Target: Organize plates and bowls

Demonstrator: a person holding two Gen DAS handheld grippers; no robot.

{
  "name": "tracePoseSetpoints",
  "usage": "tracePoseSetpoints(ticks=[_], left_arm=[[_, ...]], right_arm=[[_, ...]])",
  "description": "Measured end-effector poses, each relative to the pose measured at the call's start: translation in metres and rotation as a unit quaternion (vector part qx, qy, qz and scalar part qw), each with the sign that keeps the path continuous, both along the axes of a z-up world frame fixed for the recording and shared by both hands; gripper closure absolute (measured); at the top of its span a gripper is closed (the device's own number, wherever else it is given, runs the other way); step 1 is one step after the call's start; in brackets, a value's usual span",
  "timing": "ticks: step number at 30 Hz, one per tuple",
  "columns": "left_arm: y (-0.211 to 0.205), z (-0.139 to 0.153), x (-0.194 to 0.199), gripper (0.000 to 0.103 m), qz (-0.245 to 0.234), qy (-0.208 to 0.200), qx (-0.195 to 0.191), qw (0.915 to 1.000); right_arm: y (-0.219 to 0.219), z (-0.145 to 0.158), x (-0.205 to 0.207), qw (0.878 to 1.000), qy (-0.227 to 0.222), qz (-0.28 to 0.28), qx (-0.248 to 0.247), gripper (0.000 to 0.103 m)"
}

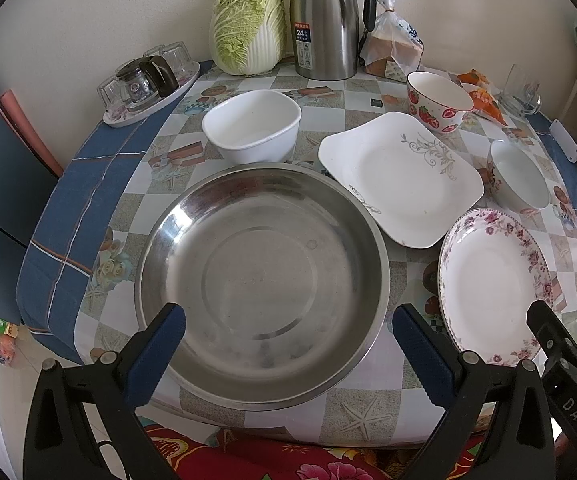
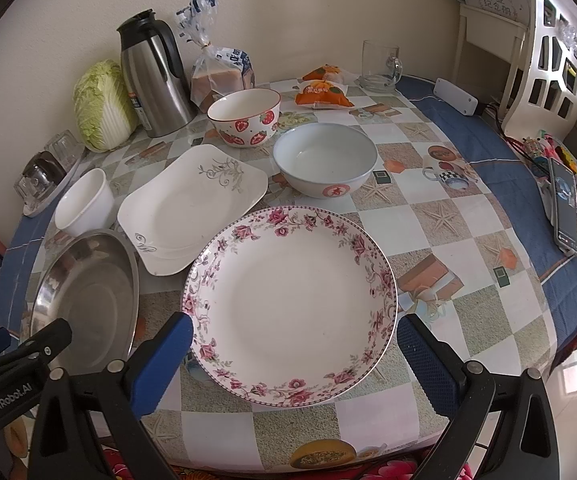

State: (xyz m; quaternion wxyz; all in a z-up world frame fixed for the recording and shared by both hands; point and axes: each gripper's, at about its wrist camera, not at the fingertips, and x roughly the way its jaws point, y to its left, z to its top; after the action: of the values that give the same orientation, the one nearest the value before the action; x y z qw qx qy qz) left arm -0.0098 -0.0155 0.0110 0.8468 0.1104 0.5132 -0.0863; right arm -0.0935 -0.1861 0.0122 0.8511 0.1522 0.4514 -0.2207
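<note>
Plates and bowls lie spread over a round table [image 1: 368,404] with a checked cover, and the steel basin [image 1: 262,280] serves as the landmark in the left wrist view. It sits nearest the camera, with the left gripper [image 1: 288,344] hanging over its near rim, fingers spread wide and holding nothing. Just behind the basin stands a plain white bowl [image 1: 252,126]; to its right a square white plate [image 1: 400,178] touches or slightly overlaps its rim, and further right a flowered plate [image 1: 492,284] lies near the table edge. Behind the square plate stands a strawberry bowl [image 1: 438,102], and beside that plate a small pale bowl [image 1: 518,176]. A cabbage [image 1: 248,26] and a steel flask [image 1: 324,20] stand against the wall, far behind the basin. In the right wrist view the flowered plate [image 2: 290,304] fills the middle, and the right gripper [image 2: 294,354] hovers at its near edge, fingers spread to either side of it, gripping nothing. The steel basin [image 2: 88,300] lies left of this plate, the square plate [image 2: 192,204] behind and left, the pale bowl [image 2: 324,164] straight behind, the strawberry bowl [image 2: 244,116] further back, and the white bowl [image 2: 84,204] far left.
</note>
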Motion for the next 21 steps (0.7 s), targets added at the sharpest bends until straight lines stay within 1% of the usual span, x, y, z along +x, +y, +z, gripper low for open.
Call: tracePoseSetpoints(ticks=[7,10,14,17,21], left_arm=[[0.004,0.0,0.002,0.0,0.003,0.005,-0.012,0.9999],[0.014,0.002,0.006,0.0,0.017,0.005,-0.03,0.9994],[0.034,0.008,0.015,0.0,0.052,-0.012,-0.053,0.9972],[0.059,0.011,0.024,0.0,0.084,-0.026,-0.082,0.9927],[0.088,0.009,0.034,0.0,0.112,-0.041,-0.116,0.9861]], right_arm=[[0.0,-0.002,0.001,1.0,0.001,0.0,0.0,0.0],[0.002,-0.002,0.004,1.0,-0.001,0.005,-0.001,0.0],[0.006,-0.001,0.014,1.0,-0.009,0.015,-0.001,0.0],[0.009,0.0,0.023,0.999,-0.019,0.028,0.004,0.0],[0.017,-0.001,0.039,0.998,-0.033,0.046,0.012,0.0]])
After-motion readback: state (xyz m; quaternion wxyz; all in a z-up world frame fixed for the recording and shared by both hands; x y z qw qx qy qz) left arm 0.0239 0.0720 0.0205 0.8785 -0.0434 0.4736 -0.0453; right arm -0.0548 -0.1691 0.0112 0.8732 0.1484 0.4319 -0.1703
